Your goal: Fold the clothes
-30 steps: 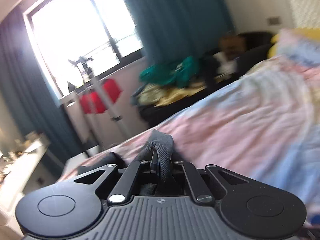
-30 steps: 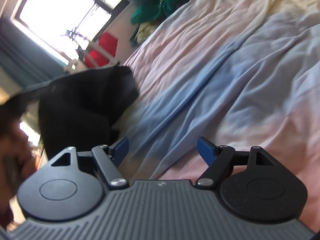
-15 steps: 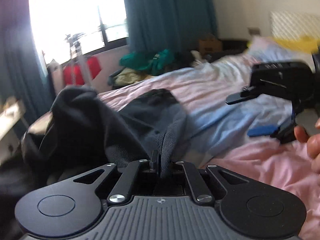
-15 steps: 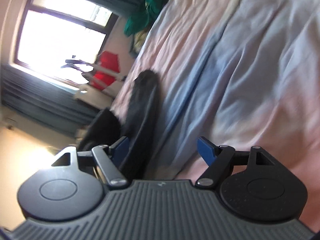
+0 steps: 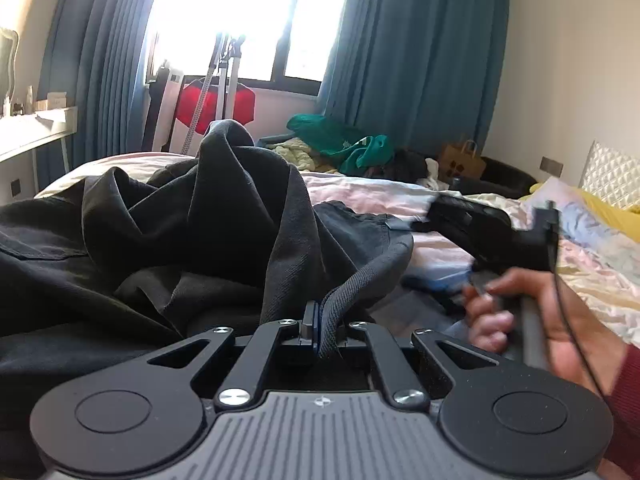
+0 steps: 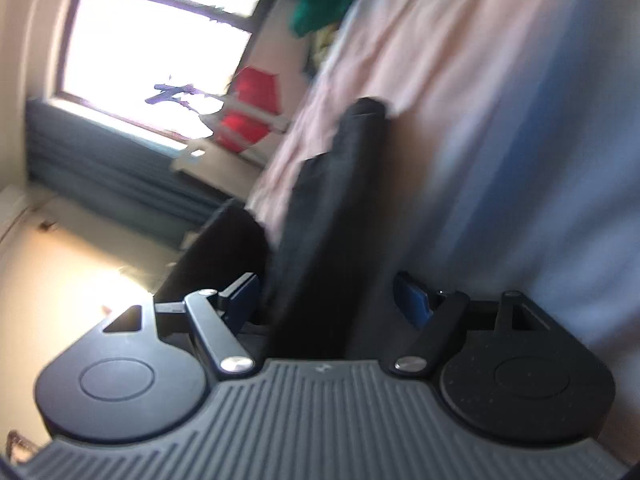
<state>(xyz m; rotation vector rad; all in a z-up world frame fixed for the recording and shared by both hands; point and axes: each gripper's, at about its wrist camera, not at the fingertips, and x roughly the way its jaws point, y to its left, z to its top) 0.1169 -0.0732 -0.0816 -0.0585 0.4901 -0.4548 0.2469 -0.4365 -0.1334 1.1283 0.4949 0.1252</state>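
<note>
The left gripper (image 5: 316,322) at the bottom centre of its view is clenched on a ribbed hem of the dark garment (image 5: 168,240), which bunches up and away toward the left and middle of the frame on the bed (image 5: 400,196). From the pinched hem a rounded edge of the cloth runs toward the right, where the right gripper (image 5: 460,276) is blurred, the person's hand (image 5: 516,312) wrapped around its handle. In the right wrist view that gripper's blue fingers (image 6: 242,294) stand wide apart and released, with a long dark strip of the garment rising between them toward the upper middle of the frame — its long axis runs roughly straight away from the jaws. The pads do not seem to press on it. The right gripper looks the nearer to this free strip, so the next grasp probably falls to it; blur leaves the exact edge uncertain.
</note>
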